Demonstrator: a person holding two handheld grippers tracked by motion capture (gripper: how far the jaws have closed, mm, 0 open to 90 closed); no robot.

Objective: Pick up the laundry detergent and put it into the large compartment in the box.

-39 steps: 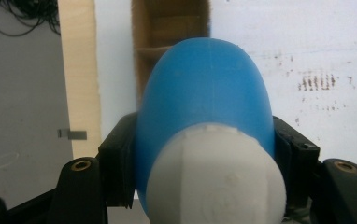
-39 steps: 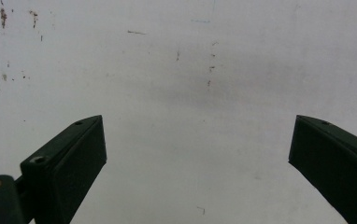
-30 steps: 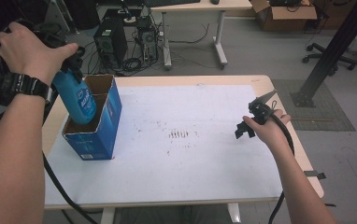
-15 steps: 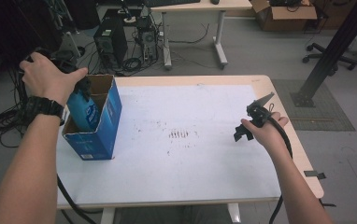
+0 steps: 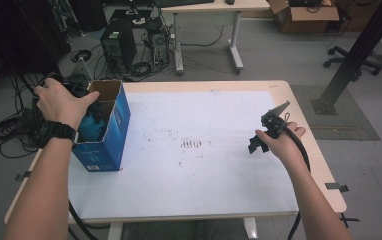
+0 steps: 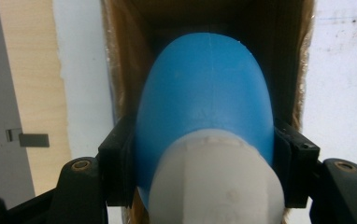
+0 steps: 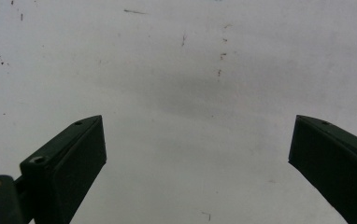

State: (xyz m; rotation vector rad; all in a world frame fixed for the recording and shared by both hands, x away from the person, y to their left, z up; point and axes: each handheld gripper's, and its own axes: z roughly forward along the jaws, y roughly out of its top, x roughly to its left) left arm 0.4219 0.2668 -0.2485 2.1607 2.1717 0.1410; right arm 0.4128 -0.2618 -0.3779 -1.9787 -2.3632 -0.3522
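Observation:
A blue bottle (image 6: 204,88) with a white cap (image 6: 214,182) hangs base-down inside an open blue cardboard box (image 5: 106,145). My left gripper (image 6: 204,154) is shut on it just above the cap, one black pad on each side. In the high view the bottle (image 5: 91,127) is mostly sunk into the box at the table's left edge, and the person's hand hides most of the left gripper (image 5: 81,102). My right gripper (image 5: 255,143) hovers over the right side of the table. Its jaws stand wide open above the bare white sheet (image 7: 190,70), with nothing between them in the right gripper view (image 7: 197,158).
The white sheet (image 5: 204,170) covering the wooden table bears small dark marks near its middle. Behind the table stand computer towers (image 5: 116,42), tangled cables and a second desk (image 5: 209,5). A black slanted post (image 5: 354,60) rises off the right side.
The left hand has come down with the bottle, which was above the box's rim and now sits deep inside it. The right hand has stayed nearly still.

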